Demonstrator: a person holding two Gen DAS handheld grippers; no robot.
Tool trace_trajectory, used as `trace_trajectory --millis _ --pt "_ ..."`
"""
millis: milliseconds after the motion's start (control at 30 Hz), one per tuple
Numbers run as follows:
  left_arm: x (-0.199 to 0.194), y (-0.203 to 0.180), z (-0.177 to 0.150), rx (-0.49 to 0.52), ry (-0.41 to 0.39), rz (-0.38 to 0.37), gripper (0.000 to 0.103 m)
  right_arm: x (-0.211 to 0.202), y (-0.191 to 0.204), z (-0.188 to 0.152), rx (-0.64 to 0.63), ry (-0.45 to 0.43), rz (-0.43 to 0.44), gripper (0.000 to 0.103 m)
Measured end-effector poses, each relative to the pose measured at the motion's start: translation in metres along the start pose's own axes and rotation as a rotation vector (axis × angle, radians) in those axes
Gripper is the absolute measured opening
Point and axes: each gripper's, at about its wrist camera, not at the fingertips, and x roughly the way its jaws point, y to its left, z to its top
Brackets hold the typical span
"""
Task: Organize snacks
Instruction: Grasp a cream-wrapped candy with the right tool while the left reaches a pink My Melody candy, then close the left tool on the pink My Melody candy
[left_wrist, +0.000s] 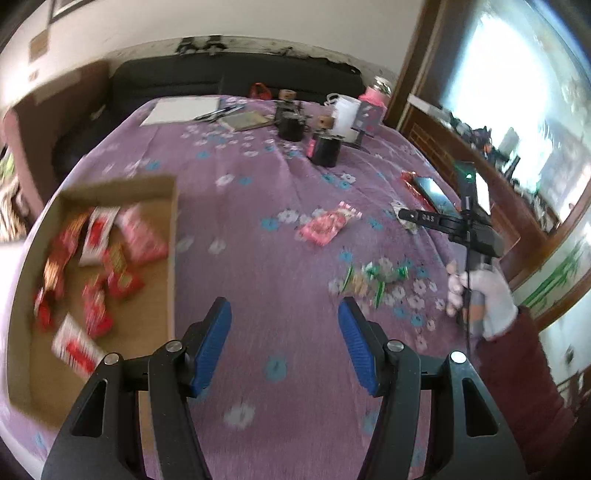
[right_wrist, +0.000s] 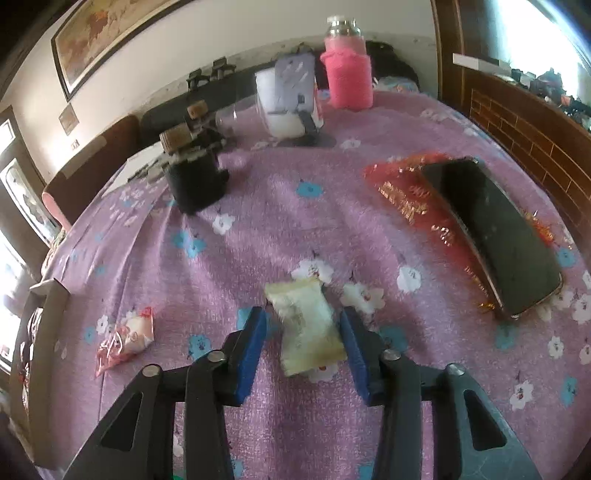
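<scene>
While the left wrist view is blurred by motion, it shows the left hand-held gripper (left_wrist: 284, 343) with its blue pads (left_wrist: 212, 343) spread apart and nothing between them, above the purple flowered cloth (left_wrist: 258, 229) that covers the worktop. At the left lies an open cardboard box (left_wrist: 162, 266) holding several red and pink snack packets (left_wrist: 110, 266). Loose on the cloth are a pink snack packet (left_wrist: 325, 227) near the middle and a cluster of green-and-white wrapped snacks (left_wrist: 373, 278) further right. A white-gloved hand (left_wrist: 484, 299) (dark red sleeve below it) grips the handle of the right hand-held gripper (left_wrist: 406, 214) at the right edge, next to a dark phone (left_wrist: 436, 194). Black containers (left_wrist: 325, 147) and a white cup (left_wrist: 345, 116) stand at the far side. The right wrist view shows the right hand-held gripper (right_wrist: 303, 332) pinching a pale cream snack packet (right_wrist: 306, 328) between its blue pads (right_wrist: 251, 347), with the packet just above or on the cloth (right_wrist: 277, 206) (which of the two cannot be told). A pink-and-white snack packet (right_wrist: 125, 341) lies to the left, the box's edge (right_wrist: 40, 332) beyond it. To the right, the phone (right_wrist: 495, 232) rests on a red foil wrapper (right_wrist: 402, 192). A pink-sleeved bottle (right_wrist: 347, 70) stands at the far edge.
</scene>
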Motion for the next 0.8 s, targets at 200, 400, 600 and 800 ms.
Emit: trace_trajectory --millis 200,400,600,800 --pt "0.077 -0.033 0.041 0.152 0.096 0.007 0.059 -0.008 -0.013 -0.004 0.06 0.013 0.07 0.02" --pt "0.145 -0.057 0.064 0.286 0.127 0.028 0.059 -0.014 -0.022 -0.007 0.109 0.023 0.124 0.021" --pt "0.179 -0.068 0.071 0.332 0.171 0.014 0.059 -0.017 -0.021 -0.006 0.11 0.016 0.146 0.021" --pt "0.183 -0.075 0.072 0.321 0.183 -0.013 0.029 -0.024 -0.021 -0.005 0.112 -0.01 0.152 0.021"
